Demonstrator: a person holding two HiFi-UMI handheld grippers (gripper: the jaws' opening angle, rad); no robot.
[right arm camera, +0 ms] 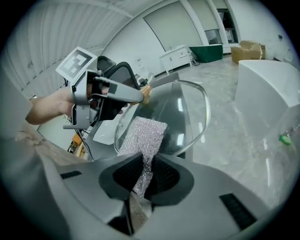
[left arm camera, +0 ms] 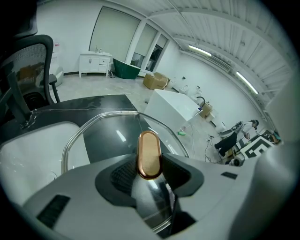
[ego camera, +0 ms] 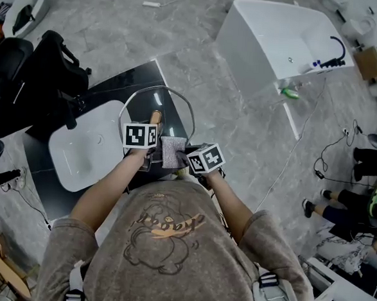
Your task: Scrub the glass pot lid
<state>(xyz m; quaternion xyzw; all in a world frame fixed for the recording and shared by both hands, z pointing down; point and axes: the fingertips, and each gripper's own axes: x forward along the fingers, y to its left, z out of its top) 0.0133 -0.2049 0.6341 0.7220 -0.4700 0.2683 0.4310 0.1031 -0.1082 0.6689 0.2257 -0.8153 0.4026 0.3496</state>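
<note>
At centre frame, left gripper [left arm camera: 150,171] clamps the glass pot lid [left arm camera: 117,131] by its copper handle [left arm camera: 149,152], the safest hold on stiff, slippery, breakable glass; right gripper [right arm camera: 146,177] pinches a seemingly metallic scouring cloth [right arm camera: 144,133].

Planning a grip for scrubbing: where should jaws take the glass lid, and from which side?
Probably the copper knob at the centre of the glass lid, from its outer face: it stands proud and slim, and the left gripper clamps its flat sides.
</note>
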